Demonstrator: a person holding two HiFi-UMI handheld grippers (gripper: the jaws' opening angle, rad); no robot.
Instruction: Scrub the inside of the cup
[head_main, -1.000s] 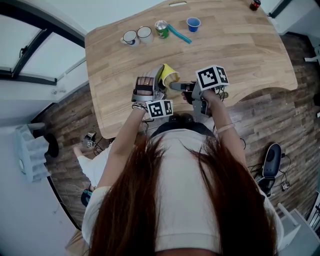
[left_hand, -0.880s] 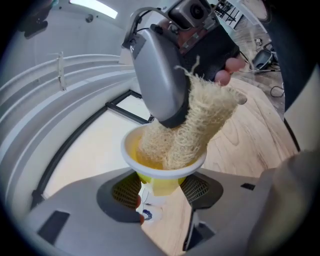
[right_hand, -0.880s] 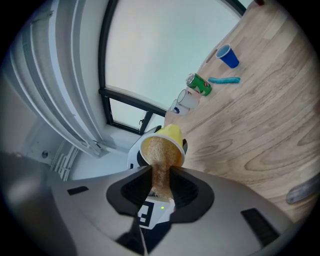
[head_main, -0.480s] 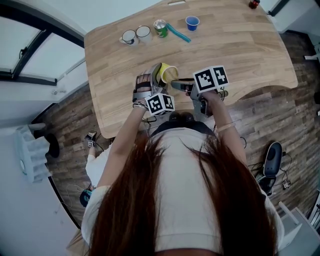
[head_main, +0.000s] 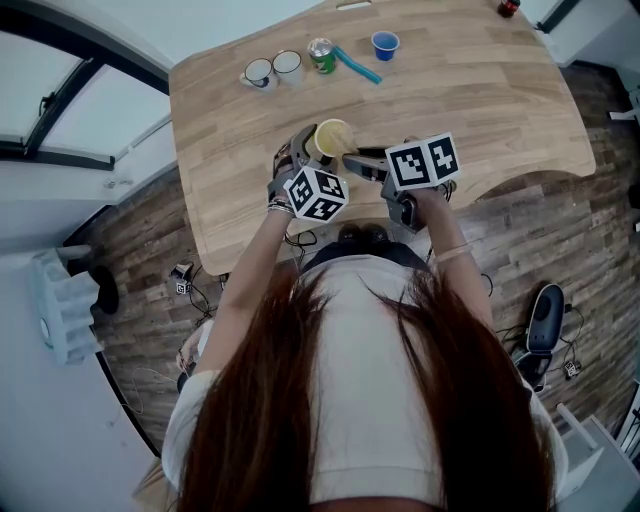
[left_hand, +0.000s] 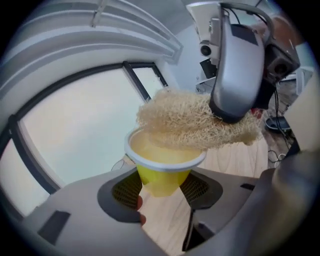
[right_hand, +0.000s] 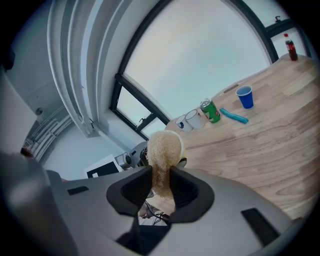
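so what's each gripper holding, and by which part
Left gripper: the yellow cup, by its narrow lower part. Right gripper: the loofah scrubber, by its near end.

A pale wooden table (head_main: 500, 100) with a curved near edge takes up the middle of the room. Along its far side, at the left, stands a white mug (head_main: 259, 74) with a second white mug (head_main: 289, 66) beside it. Just right of them is a green can (head_main: 321, 56), then a teal stick (head_main: 358, 67) lying slantwise, then a small blue cup (head_main: 385, 45). A red-topped bottle (head_main: 510, 8) stands at the far right corner. On the dark plank floor (head_main: 560, 220), a dark oval device (head_main: 544, 320) lies to the right and a pale slotted rack (head_main: 62, 305) to the left.
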